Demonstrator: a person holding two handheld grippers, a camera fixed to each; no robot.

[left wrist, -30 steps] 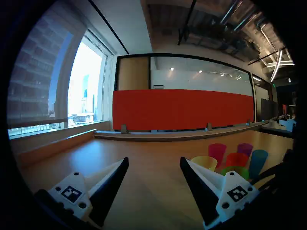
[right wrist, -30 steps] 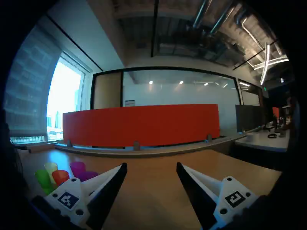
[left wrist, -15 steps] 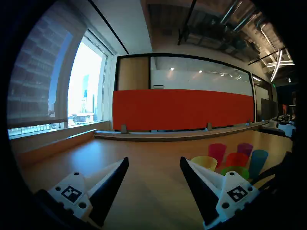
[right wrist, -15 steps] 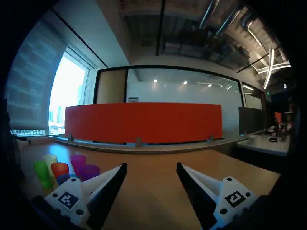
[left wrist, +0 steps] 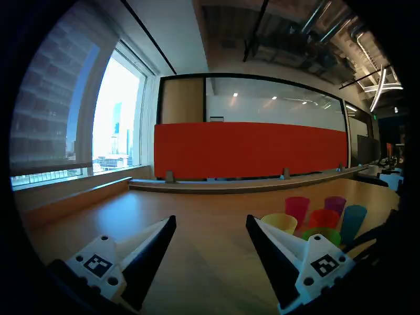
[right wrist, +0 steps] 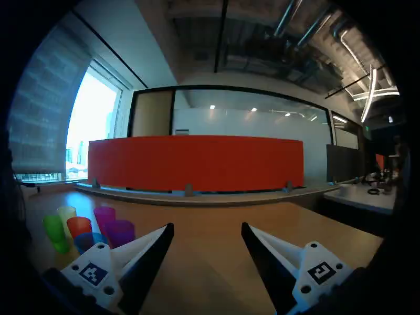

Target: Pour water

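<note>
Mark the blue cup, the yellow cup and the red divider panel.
blue cup [left wrist: 353,223], left gripper view, on its side wall.
yellow cup [left wrist: 283,224], left gripper view, on its front wall.
red divider panel [right wrist: 194,163], right gripper view, middle of its face.

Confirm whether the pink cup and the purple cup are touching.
Apart. In the left gripper view, bare table shows between the rims of the pink cup and the purple cup.

Both cameras are sitting low over the counter [left wrist: 210,220], looking along their jaws toward the red partition [left wrist: 247,149]. Left gripper view is catching the cups [left wrist: 323,218] on its right; right gripper view, on its left.
</note>
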